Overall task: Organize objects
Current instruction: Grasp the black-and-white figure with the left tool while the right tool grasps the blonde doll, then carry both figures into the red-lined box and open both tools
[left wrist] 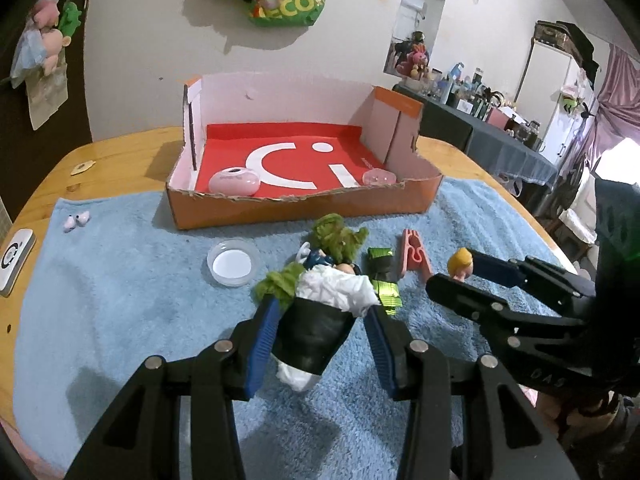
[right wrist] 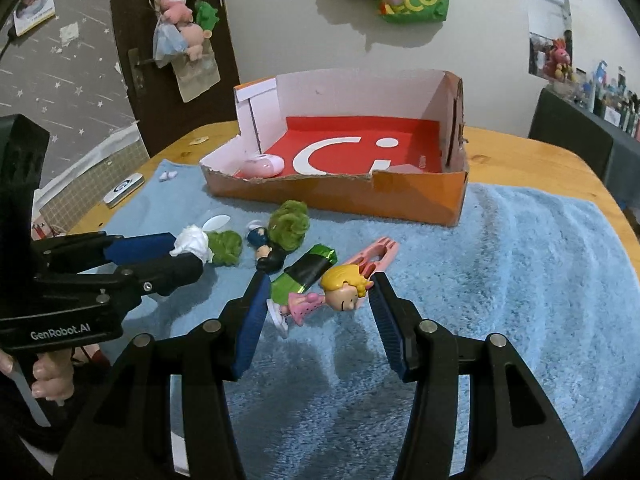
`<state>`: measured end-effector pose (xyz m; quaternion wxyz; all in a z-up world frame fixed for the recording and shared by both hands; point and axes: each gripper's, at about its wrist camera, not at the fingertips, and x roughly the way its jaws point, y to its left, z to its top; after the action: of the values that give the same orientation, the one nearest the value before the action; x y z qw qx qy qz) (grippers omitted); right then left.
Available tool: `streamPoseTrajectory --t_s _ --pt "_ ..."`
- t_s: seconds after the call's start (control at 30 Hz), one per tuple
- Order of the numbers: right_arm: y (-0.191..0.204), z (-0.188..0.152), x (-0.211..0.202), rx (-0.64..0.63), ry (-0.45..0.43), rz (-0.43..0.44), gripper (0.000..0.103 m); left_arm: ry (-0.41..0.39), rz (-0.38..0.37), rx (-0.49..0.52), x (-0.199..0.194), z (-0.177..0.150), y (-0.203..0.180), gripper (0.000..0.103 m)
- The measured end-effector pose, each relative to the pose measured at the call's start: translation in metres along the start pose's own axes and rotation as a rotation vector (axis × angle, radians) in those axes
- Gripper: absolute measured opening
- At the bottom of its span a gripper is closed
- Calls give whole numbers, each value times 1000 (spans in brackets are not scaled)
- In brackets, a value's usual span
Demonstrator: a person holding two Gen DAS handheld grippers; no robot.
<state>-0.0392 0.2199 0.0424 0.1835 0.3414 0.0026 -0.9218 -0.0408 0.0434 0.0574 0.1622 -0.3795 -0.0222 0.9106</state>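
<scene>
My left gripper is shut on a black cup stuffed with white tissue, held tilted just above the blue towel. My right gripper is shut on a blonde doll in a pink dress, which lies crosswise between the blue pads, clear of the towel. In the left wrist view only the doll's head shows in the right gripper. Behind stands an open orange box with a red floor, holding a pink oval case and a clear pink piece.
On the towel lie green fuzzy tufts, a small dark-clothed figure, a green foil packet, a pink clip, a clear round lid and tiny earbuds. A white device sits at the table's left edge.
</scene>
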Motion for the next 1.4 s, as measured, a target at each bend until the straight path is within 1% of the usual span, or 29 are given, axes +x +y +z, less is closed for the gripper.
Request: streamPoseTrajectory --t_s 0.37,0.5,0.63,0.73,0.8,0.9,1.03,1.13,1.23,1.33,1.4 --pt "3 0 1 -8 -1 5 50 -12 -9 -5 -5 3 2 46" --pt "3 7 -1 -15 -11 10 50 -33 -14 -7 -11 8 1 46" --pt "2 21 -2 -39 -23 19 50 -57 -12 0 -17 19 1 46" --pt "-1 38 -1 -61 -18 37 50 -56 -24 -1 -17 34 3 46" --pt "-4 51 2 -79 -17 41 50 -50 -40 -8 -13 47 6 46" --pt "-11 74 10 -109 -18 34 50 -48 -23 4 -5 69 7 46" --pt "-21 104 30 -165 18 45 50 -8 -43 6 15 98 11 46" --pt "-30 124 54 -205 80 91 50 26 -38 13 33 115 12 46" --pt "-40 134 81 -219 155 105 50 94 -49 -11 59 129 16 46" --pt "-48 136 103 -240 226 110 50 129 -41 -18 79 137 20 46" --pt "-51 135 113 -256 270 122 50 167 -53 -27 93 141 23 46"
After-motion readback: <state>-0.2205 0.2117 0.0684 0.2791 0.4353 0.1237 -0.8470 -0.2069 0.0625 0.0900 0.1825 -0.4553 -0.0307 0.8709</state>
